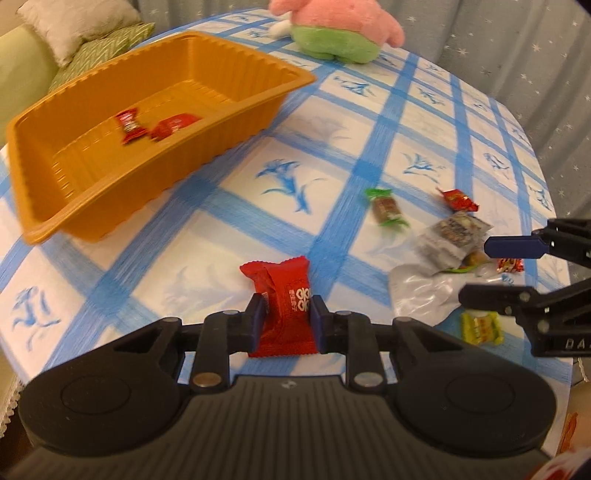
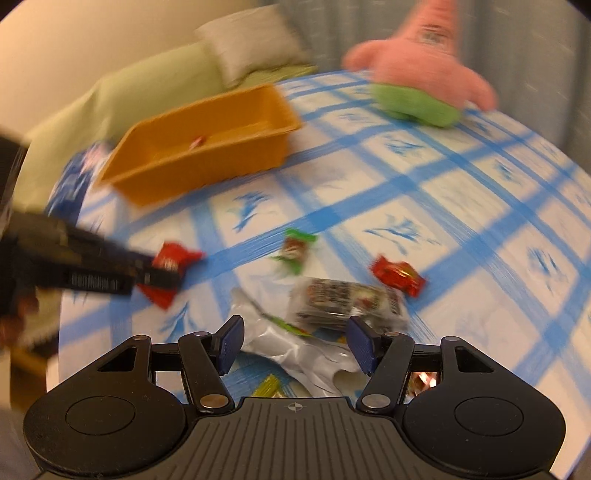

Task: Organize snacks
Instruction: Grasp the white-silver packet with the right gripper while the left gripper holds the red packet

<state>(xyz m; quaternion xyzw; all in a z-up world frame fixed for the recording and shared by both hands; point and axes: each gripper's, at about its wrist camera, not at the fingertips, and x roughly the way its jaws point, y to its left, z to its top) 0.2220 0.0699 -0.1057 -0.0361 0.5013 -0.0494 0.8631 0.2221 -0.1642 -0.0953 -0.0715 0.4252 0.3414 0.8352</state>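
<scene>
Blue-checked tablecloth (image 1: 229,206) lies under both tongs. Left gripper (image 1: 287,318) pinches a red snack packet (image 1: 284,295); right gripper (image 2: 295,345) hangs spread over a silvery wrapper (image 2: 295,347). Farther off, the orange tray (image 1: 92,192) holds two red candies (image 1: 155,125).

Home — sofa (image 1: 22,74), plush toy (image 1: 332,29)

My left gripper (image 1: 287,317) points steeply down, its blue pads pressed against both sides of a red packet (image 1: 282,295). My right gripper (image 2: 295,345) also tilts downward, jaws standing wide apart with nothing pinched between them. In the left wrist view, its two fingers (image 1: 513,247) reach in from the right edge.
</scene>
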